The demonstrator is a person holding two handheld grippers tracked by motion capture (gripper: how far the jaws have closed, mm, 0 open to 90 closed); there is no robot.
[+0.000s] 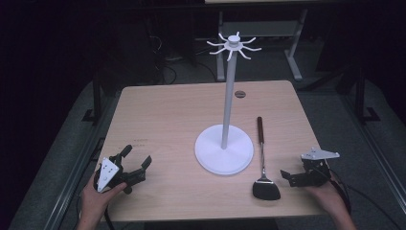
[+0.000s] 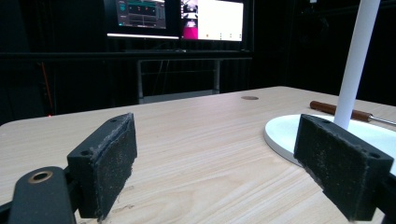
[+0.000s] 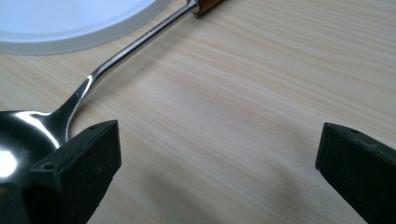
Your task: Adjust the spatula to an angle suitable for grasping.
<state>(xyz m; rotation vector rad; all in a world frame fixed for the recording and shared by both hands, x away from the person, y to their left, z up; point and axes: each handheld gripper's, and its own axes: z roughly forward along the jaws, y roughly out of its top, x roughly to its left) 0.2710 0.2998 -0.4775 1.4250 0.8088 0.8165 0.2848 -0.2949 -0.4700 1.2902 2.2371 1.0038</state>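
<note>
A white stand (image 1: 227, 100) with a ring of hooks (image 1: 233, 44) at its top rises from a round base (image 1: 239, 155) in the middle of the wooden table. Right of the base lies a spatula (image 1: 262, 153), brown handle pointing away and dark head (image 1: 266, 190) near the front edge. My right gripper (image 1: 287, 176) stands open just right of that head, nothing between its fingers. Its own view has the shiny head (image 3: 23, 135) beside the left jaw and the shaft (image 3: 135, 46) running toward the base (image 3: 70, 23). My left gripper (image 1: 138, 155) rests open at the front left, facing the base (image 2: 289, 130).
A small round grommet (image 1: 240, 94) sits in the tabletop behind the stand. Beyond the table stand a metal desk frame (image 1: 258, 28) and lit monitors (image 2: 177, 18). Bare wood stretches between my left gripper and the stand. The front edge lies close under both hands.
</note>
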